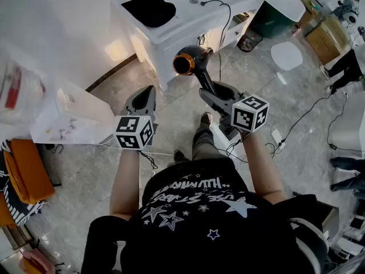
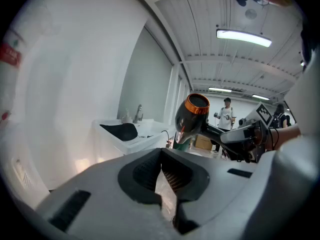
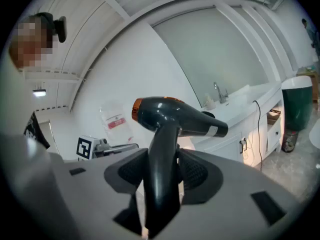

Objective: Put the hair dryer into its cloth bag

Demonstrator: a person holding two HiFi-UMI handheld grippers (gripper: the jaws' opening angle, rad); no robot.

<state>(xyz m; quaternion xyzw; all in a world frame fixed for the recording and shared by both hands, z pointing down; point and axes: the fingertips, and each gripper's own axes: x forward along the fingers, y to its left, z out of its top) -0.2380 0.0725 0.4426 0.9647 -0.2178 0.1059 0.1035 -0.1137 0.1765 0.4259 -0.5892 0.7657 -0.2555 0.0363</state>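
A black hair dryer (image 1: 191,60) with an orange rear ring is held up in the air in front of the white counter. My right gripper (image 1: 212,96) is shut on its handle, and in the right gripper view the handle (image 3: 162,154) stands upright between both pads. The dryer's body (image 3: 175,116) points right, toward the counter. A black cloth bag (image 1: 149,7) lies flat on the counter top, and it also shows in the left gripper view as the bag (image 2: 120,131). My left gripper (image 1: 144,99) hovers left of the dryer, shut with nothing in it (image 2: 161,171).
The white vanity counter (image 1: 188,21) has a faucet (image 2: 138,113), with a black cord (image 1: 225,27) hanging down its front. A dark green bin (image 1: 272,19) stands to its right. Cables (image 1: 302,119) trail over the tiled floor. A white table with papers (image 1: 68,119) is at the left. People stand at the right edge.
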